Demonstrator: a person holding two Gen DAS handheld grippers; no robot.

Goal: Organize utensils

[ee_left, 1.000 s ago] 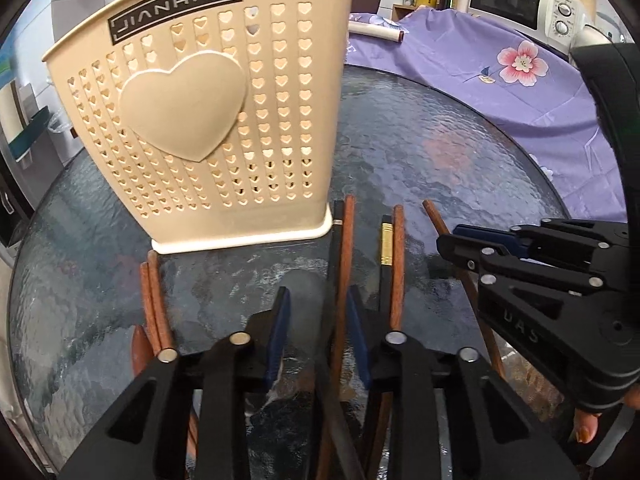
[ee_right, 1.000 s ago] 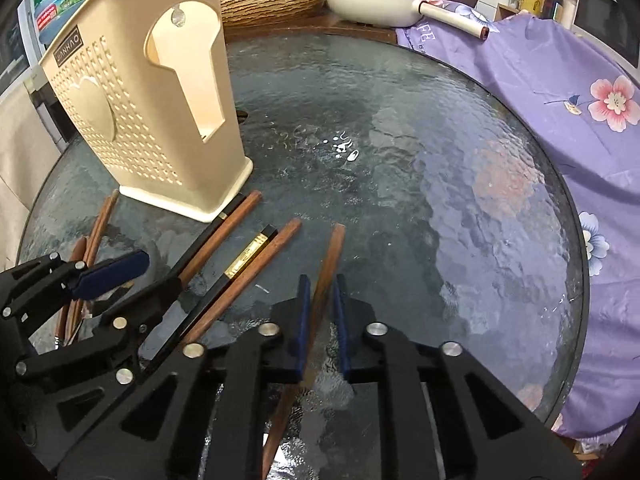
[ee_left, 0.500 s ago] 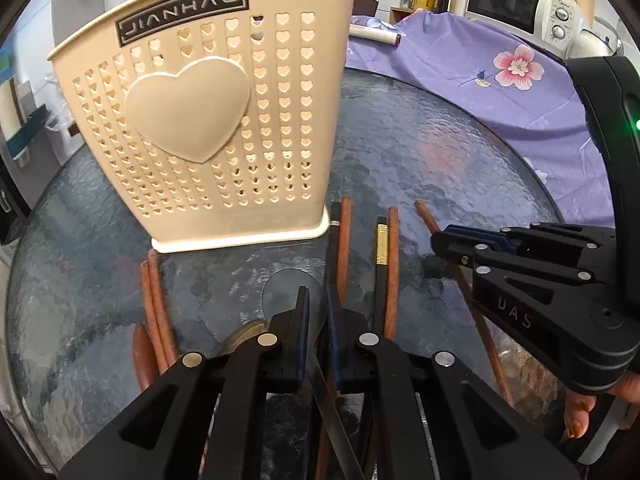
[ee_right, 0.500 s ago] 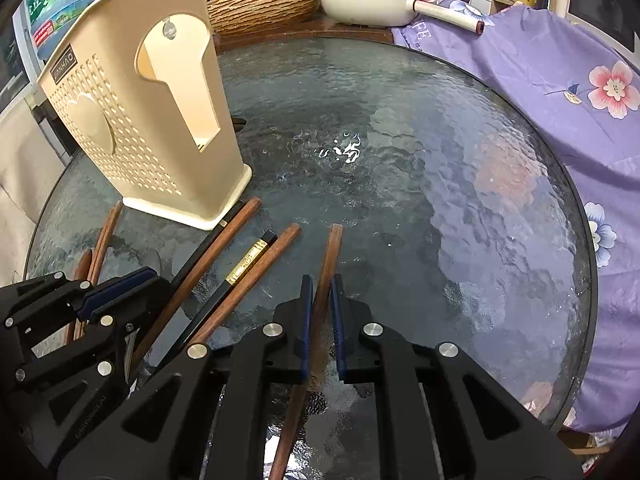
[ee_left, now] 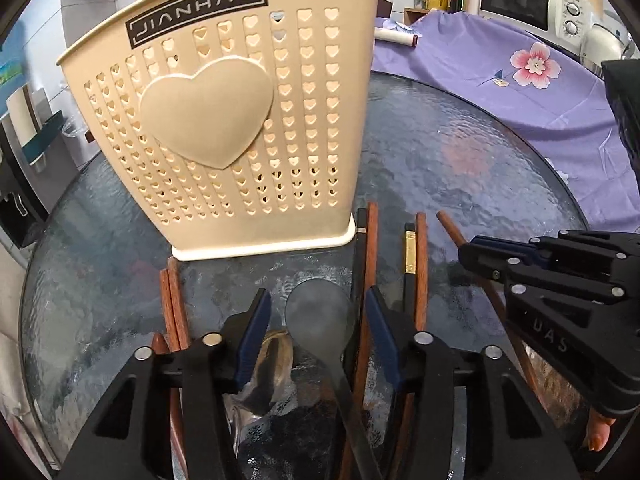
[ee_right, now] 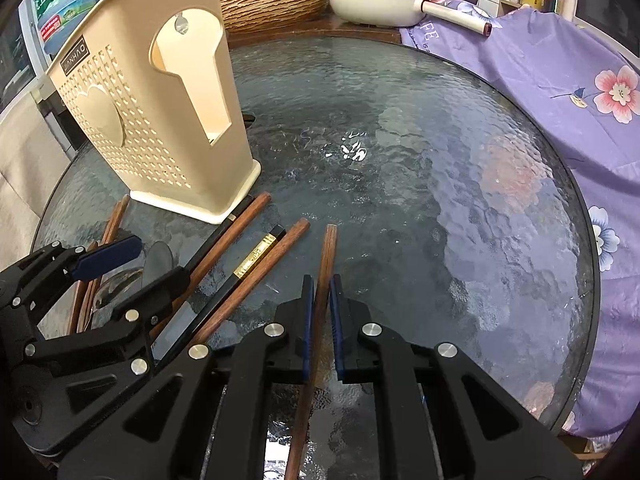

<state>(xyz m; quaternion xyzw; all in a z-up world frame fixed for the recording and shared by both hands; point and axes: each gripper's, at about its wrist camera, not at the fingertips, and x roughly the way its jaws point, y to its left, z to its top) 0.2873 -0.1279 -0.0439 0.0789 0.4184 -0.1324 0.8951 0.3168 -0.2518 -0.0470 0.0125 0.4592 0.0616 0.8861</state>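
Round textured glass table (ee_right: 460,168) fills both views, a purple floral cloth (ee_right: 560,72) draped over its far side. On it stands a cream perforated utensil holder (ee_left: 240,120) with a raised heart and a black label reading "JIANHAO". Chopsticks lie loose in front of it. The left gripper (ee_left: 316,332) is spread wide around a grey spoon (ee_left: 320,312) lying on the glass. The right gripper (ee_right: 322,308) is clamped narrowly on one brown chopstick (ee_right: 326,256).
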